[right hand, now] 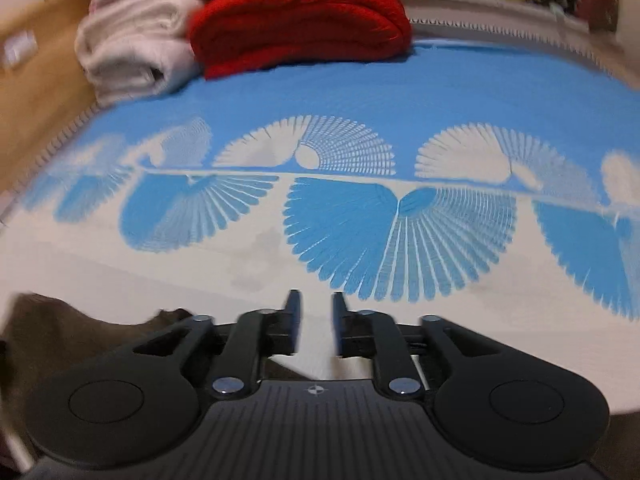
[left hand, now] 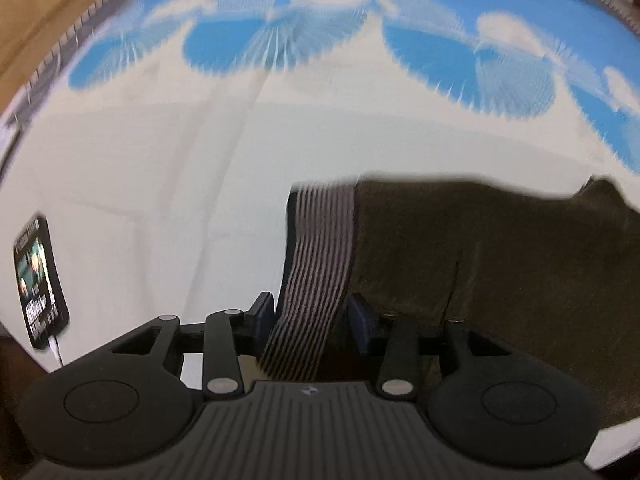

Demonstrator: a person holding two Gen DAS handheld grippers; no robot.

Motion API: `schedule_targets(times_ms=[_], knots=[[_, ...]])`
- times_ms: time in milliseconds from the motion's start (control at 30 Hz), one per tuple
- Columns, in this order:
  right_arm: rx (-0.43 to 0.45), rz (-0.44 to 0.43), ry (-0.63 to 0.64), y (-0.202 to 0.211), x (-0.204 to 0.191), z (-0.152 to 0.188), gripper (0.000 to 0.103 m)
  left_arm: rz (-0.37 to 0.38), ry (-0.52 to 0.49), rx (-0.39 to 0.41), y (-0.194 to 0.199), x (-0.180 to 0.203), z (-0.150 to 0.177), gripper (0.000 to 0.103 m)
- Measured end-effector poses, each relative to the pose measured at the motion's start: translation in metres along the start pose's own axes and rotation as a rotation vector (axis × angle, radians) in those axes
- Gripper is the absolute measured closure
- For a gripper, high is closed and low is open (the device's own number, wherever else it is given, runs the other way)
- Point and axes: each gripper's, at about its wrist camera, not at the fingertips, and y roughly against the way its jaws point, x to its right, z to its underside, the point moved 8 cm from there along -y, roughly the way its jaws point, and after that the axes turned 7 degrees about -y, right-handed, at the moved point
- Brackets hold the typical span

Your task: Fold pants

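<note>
**Waistband between my left jaws, right jaws empty**

Now my left gripper point(left hand: 310, 316) has its jaws spread on both sides of the striped waistband point(left hand: 316, 260) of the pants point(left hand: 500, 272). The band runs between the two blue pads point(left hand: 362, 322), but the picture is blurred, so I cannot tell if they really touch the cloth. The dark brown pants lie on the bed cover point(left hand: 160, 180), mostly to the right of this gripper. A phone point(left hand: 40, 280) with a white cable lies on the cover far to the left.

My right gripper point(right hand: 316, 320) hangs above the white part of the cover, jaws apart with nothing between them. An edge of the pants shows at the lower left of this view. At the far end of the bed lie a red blanket point(right hand: 300, 16) and, just beside it, a folded white towel point(right hand: 132, 48).
</note>
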Motion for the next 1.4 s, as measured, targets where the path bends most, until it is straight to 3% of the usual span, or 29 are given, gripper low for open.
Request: schedule_targets(times_ms=[33,67,167,200,267,400,633,733,900,1200,1233,1333,1400], knots=[[-0.058,-0.077,0.008,0.007,0.005,0.014,0.072,0.003,-0.001,0.024,0.005,0.003,-0.003,0.057],[-0.091,-0.1,0.036,0.008,0.005,0.024,0.072,0.015,0.0,0.039,0.008,0.007,-0.005,0.057],[-0.161,-0.092,0.135,0.006,0.004,0.047,0.072,0.048,-0.013,0.06,0.013,0.024,-0.009,0.057],[-0.19,-0.034,0.192,0.0,0.008,0.058,0.072,0.053,-0.031,0.067,0.015,0.031,-0.01,0.057],[-0.266,0.175,0.268,-0.016,0.036,0.079,0.075,0.055,-0.061,0.085,0.018,0.044,-0.014,0.057],[-0.226,0.159,0.228,-0.004,0.045,0.074,0.074,0.079,-0.098,0.112,0.02,0.063,-0.02,0.057],[-0.065,0.113,0.134,0.024,0.061,0.046,0.069,0.087,-0.138,0.115,0.02,0.086,-0.025,0.057],[-0.065,0.102,0.14,0.019,0.061,0.044,0.068,0.09,-0.148,0.113,0.018,0.092,-0.027,0.057],[-0.153,0.14,0.33,-0.005,0.051,0.068,0.062,0.094,-0.157,0.105,0.016,0.096,-0.027,0.057],[-0.134,0.136,0.511,-0.007,0.04,0.08,0.061,0.097,-0.163,0.095,0.013,0.097,-0.028,0.057],[-0.137,0.134,0.538,-0.006,0.037,0.082,0.066,0.097,-0.166,0.096,0.013,0.098,-0.028,0.057],[-0.149,0.128,0.613,-0.006,0.03,0.084,0.101,0.103,-0.167,0.099,0.013,0.101,-0.03,0.057],[-0.106,0.119,0.543,0.0,0.034,0.07,0.102,0.106,-0.168,0.102,0.014,0.102,-0.031,0.057]])
